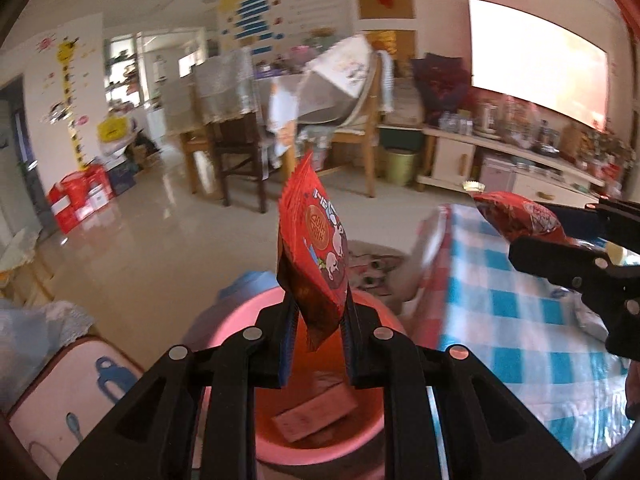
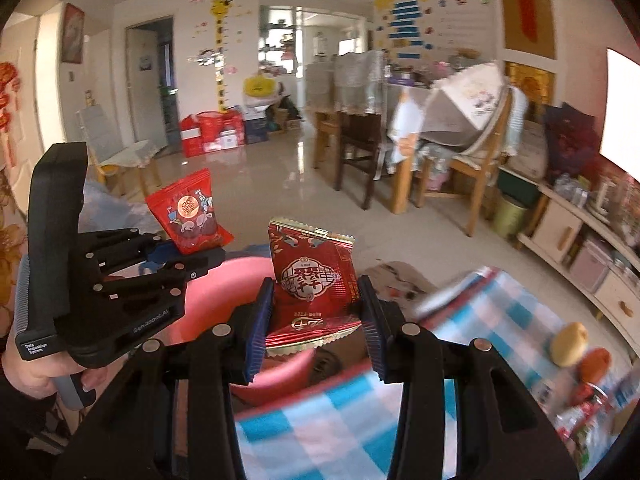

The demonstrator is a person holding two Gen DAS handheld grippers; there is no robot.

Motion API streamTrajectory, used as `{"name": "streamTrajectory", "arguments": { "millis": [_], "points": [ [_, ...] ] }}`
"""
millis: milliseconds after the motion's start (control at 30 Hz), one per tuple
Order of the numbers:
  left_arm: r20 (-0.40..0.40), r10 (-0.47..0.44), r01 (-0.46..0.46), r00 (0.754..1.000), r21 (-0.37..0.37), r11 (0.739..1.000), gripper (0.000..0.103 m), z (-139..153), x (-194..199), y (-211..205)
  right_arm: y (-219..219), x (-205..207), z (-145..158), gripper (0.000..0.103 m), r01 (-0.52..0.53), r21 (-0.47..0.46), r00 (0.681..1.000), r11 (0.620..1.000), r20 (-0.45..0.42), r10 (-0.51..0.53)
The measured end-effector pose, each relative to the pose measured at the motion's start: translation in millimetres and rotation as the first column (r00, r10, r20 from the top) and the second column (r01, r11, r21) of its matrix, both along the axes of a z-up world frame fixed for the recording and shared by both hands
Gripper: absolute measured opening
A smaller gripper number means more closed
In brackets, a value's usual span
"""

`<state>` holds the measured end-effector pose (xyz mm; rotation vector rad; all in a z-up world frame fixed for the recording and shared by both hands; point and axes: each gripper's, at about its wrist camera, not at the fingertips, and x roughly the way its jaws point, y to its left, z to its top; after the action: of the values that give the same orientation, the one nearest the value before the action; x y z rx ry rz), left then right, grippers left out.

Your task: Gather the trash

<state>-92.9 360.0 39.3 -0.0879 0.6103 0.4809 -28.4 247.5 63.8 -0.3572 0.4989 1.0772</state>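
Note:
My left gripper (image 1: 318, 316) is shut on a red snack wrapper (image 1: 316, 248) and holds it upright over a pink bin (image 1: 372, 440); a brown paper piece (image 1: 314, 414) lies inside the bin. My right gripper (image 2: 316, 320) is shut on a dark red foil wrapper (image 2: 310, 280), just past the table edge, by the pink bin (image 2: 224, 288). In the right wrist view the left gripper (image 2: 188, 248) with its wrapper (image 2: 188, 212) is at the left. In the left wrist view the right gripper (image 1: 560, 244) holds its wrapper (image 1: 516, 216) at the right.
A table with a blue checked cloth (image 1: 520, 320) stands to the right of the bin. On it lie a yellow fruit (image 2: 568, 344), an orange fruit (image 2: 595, 364) and bottles (image 2: 580, 420). A pink stool (image 1: 68, 404) is at the left. Chairs (image 1: 236, 152) stand across the tiled floor.

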Motion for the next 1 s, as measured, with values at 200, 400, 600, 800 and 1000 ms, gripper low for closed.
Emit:
{"name": "streamTrajectory", "arguments": {
  "millis": [200, 400, 600, 800, 1000],
  "points": [
    [-0.034, 0.048, -0.050, 0.998, -0.049, 0.998, 0.021, -20.2, -3.7, 47.1, 56.0, -5.2, -20.2, 0.043, -0.050, -0.033, 0.998, 0.998, -0.031, 0.049],
    [-0.096, 0.033, -0.043, 0.995, -0.101, 0.994, 0.021, -56.8, 17.6, 72.7, 84.6, 9.1, -45.4, 0.043, -0.042, -0.068, 0.996, 0.997, -0.076, 0.037],
    [-0.147, 0.005, -0.027, 0.989, -0.145, 0.989, 0.022, -89.5, 34.4, 81.5, 104.7, 29.0, -68.8, 0.043, -0.035, -0.088, 0.990, 0.996, -0.141, 0.022],
    [-0.158, 0.020, -0.045, 0.987, -0.153, 0.987, 0.055, -102.4, 33.4, 91.1, 110.6, 37.5, -87.4, 0.048, -0.040, -0.095, 0.979, 0.995, -0.202, 0.020],
    [-0.155, 0.039, -0.059, 0.987, -0.124, 0.991, 0.072, -96.9, 32.4, 89.6, 103.3, 45.4, -86.8, 0.065, -0.017, -0.077, 0.979, 0.997, -0.204, 0.001]
  ]
}}
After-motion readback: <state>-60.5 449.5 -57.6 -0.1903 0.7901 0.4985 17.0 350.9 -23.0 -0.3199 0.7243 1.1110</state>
